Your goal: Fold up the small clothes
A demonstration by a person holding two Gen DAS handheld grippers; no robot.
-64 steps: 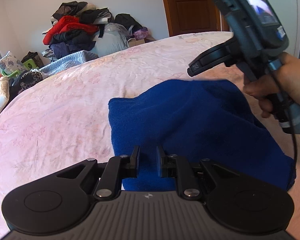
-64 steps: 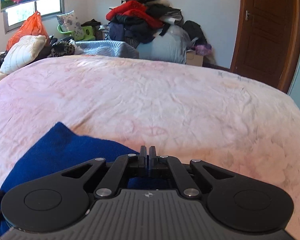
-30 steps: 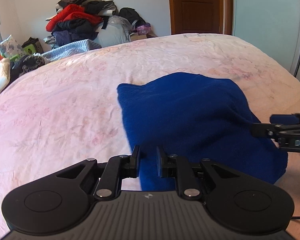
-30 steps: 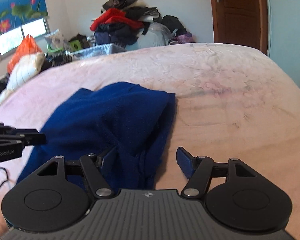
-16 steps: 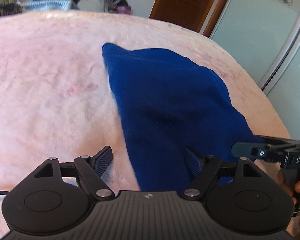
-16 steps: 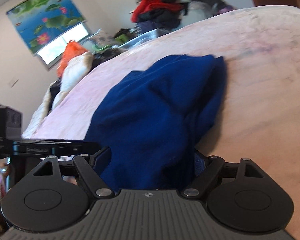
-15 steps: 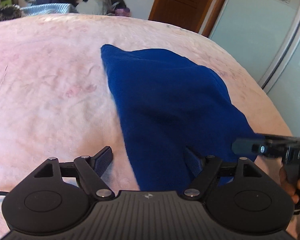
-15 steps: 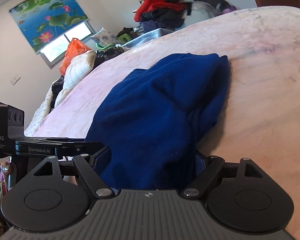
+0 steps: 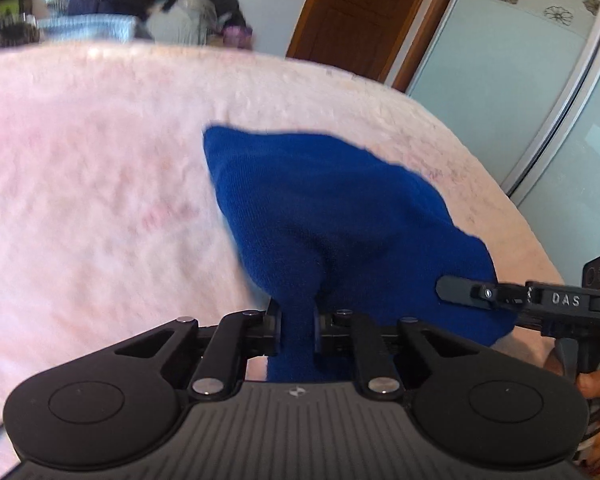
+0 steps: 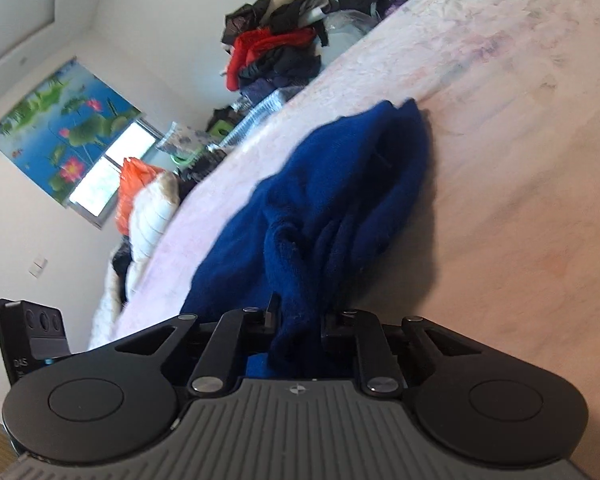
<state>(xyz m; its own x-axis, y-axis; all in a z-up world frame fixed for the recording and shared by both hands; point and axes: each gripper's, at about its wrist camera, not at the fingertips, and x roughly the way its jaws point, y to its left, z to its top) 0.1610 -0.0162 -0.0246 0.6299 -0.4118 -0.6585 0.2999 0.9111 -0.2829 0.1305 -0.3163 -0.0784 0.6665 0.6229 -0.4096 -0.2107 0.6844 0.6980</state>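
A dark blue fleece garment (image 9: 340, 216) lies folded on the pink bedspread (image 9: 100, 200). My left gripper (image 9: 296, 316) is shut on its near left edge, which bunches up between the fingers. My right gripper (image 10: 298, 316) is shut on the near right edge of the same garment (image 10: 340, 200), where several layers gather. The right gripper's finger (image 9: 464, 291) shows at the garment's right side in the left wrist view. The left gripper's body (image 10: 28, 340) shows at the lower left of the right wrist view.
A pile of clothes (image 10: 276, 52) is heaped against the far wall beyond the bed. Pillows and an orange bag (image 10: 140, 196) lie at the head of the bed under a window. A wooden door (image 9: 356, 12) and a sliding glass panel (image 9: 540, 100) stand to the right.
Both grippers have gone from wide open around the garment's near edge to shut on it. The cloth now bunches up and lifts at both grips.
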